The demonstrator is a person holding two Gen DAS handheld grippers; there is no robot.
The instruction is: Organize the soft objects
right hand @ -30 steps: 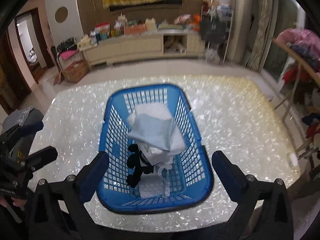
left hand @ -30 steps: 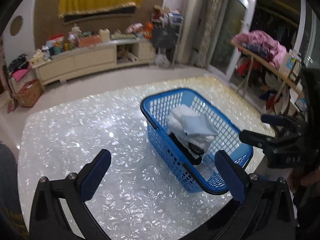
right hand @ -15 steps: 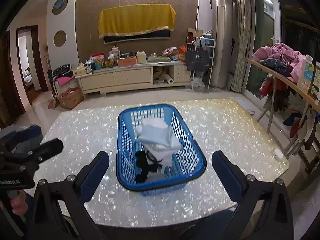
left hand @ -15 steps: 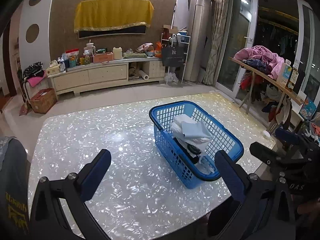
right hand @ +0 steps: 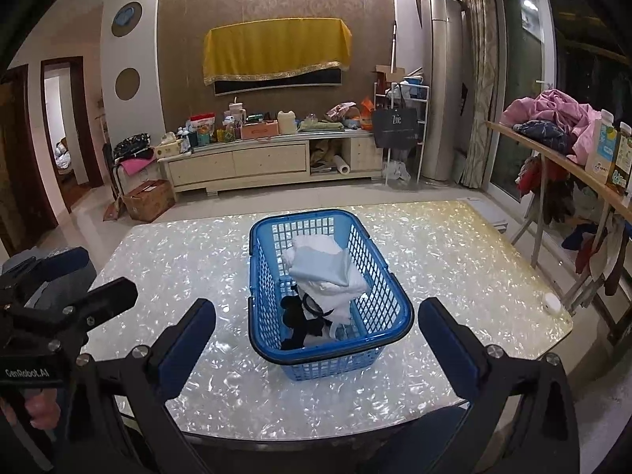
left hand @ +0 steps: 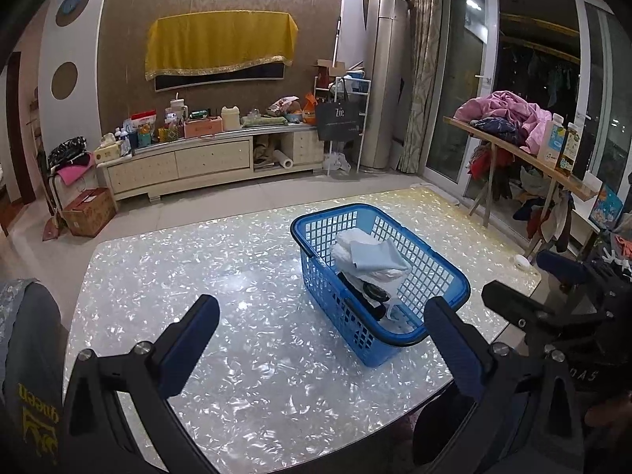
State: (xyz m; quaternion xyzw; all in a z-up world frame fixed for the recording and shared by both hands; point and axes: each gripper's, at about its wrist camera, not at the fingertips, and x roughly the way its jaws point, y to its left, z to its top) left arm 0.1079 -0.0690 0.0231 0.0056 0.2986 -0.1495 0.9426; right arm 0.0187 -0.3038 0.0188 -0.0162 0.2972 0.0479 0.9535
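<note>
The basket (right hand: 331, 296) stands alone on the table (right hand: 454, 260) — bare tabletop lies on every side of it. Its top is open, with cloths (right hand: 326, 272) piled inside, highest at the far end. Both grippers — left (left hand: 322, 345) and right (right hand: 316, 341) — hang spread wide at the near edge, apart from the basket and from each other.

Behind your table (right hand: 454, 260) a long cream cabinet (right hand: 252, 164) is standing under a yellow cloth (right hand: 276, 49). A cardboard box (right hand: 148, 194) is sitting on the floor at its left, and pink clothes (right hand: 553, 112) are lying on the right-hand shelf.
</note>
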